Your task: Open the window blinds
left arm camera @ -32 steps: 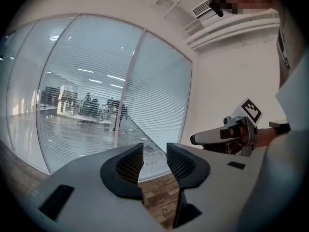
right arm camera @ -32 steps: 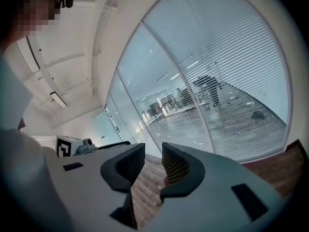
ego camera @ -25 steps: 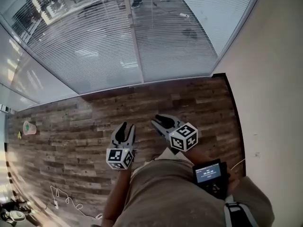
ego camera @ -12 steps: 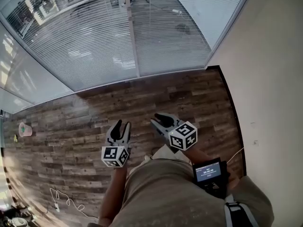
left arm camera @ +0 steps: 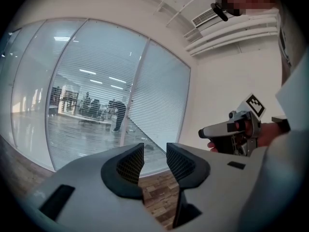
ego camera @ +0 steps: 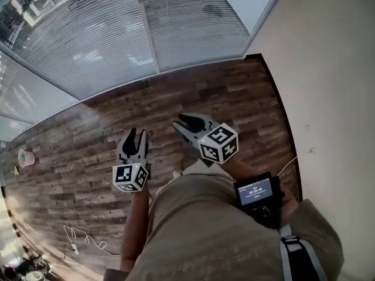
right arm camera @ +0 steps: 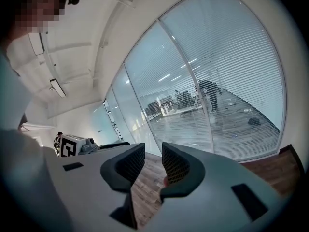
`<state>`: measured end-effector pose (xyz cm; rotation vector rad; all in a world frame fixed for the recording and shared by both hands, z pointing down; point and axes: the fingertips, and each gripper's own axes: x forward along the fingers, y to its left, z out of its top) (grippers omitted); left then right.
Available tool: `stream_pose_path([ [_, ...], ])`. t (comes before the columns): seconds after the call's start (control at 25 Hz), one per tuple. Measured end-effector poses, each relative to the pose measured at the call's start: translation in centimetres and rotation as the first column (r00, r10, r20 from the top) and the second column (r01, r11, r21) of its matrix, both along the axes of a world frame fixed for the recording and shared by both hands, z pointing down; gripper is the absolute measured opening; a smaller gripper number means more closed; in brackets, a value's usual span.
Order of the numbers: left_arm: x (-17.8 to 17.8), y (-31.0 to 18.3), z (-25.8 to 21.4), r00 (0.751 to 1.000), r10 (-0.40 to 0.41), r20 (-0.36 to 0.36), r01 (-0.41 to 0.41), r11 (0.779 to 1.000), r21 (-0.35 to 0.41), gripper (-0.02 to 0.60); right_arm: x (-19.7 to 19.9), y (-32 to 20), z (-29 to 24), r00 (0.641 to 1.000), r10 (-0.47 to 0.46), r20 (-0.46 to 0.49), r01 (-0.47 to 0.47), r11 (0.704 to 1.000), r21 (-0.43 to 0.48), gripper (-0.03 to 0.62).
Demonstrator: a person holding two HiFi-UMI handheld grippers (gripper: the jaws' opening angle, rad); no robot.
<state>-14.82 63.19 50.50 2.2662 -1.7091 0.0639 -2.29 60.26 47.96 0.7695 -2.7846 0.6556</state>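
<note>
Both pairs of jaws are held apart, nothing between them. The left gripper [ego camera: 136,135] and right gripper [ego camera: 182,123] are carried side by side above the wooden floor [ego camera: 70,145]. The blinds [ego camera: 88,43] are found well ahead of the fingertips, lowered. No cord or wand can be made out, so a slat might be pinched and bent instead. Compared with a second ago, the blinds' foot and both grippers are seen higher in the head view.
</note>
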Motion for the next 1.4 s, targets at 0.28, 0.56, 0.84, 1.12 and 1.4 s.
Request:
stream_pose_path([
  [0.28, 2.5, -1.1, 0.2, 0.999, -0.045, 0.000, 0.045, 0.999, -0.001, 0.156, 3.7, -0.8, 0.7, 1.000, -0.023, -0.016, 0.023, 0.999, -0.026, 0.107],
  [0.56, 6.7, -2.6, 0.7, 0.999, -0.049, -0.014, 0.048, 0.998, -0.035, 0.156, 7.8, -2.8, 0.4, 1.000, -0.012, -0.015, 0.012, 0.999, -0.034, 0.107],
  [0.84, 9.1, -3.0, 1.0, 0.999, -0.047, -0.002, 0.047, 0.998, -0.051, 0.156, 10.2, -3.5, 1.2, 1.000, -0.005, -0.014, 0.004, 0.998, -0.058, 0.109],
  [1.12, 10.1, -2.8, 1.1, 0.998, -0.062, 0.001, 0.062, 0.996, -0.069, 0.156, 11.2, -3.7, 1.2, 1.000, -0.019, -0.010, 0.018, 0.998, -0.067, 0.109],
  [1.4, 11.0, -1.8, 1.5, 0.997, -0.076, -0.001, 0.075, 0.993, -0.085, 0.156, 11.4, -3.2, 1.7, 0.999, -0.051, -0.007, 0.050, 0.995, -0.084, 0.108],
])
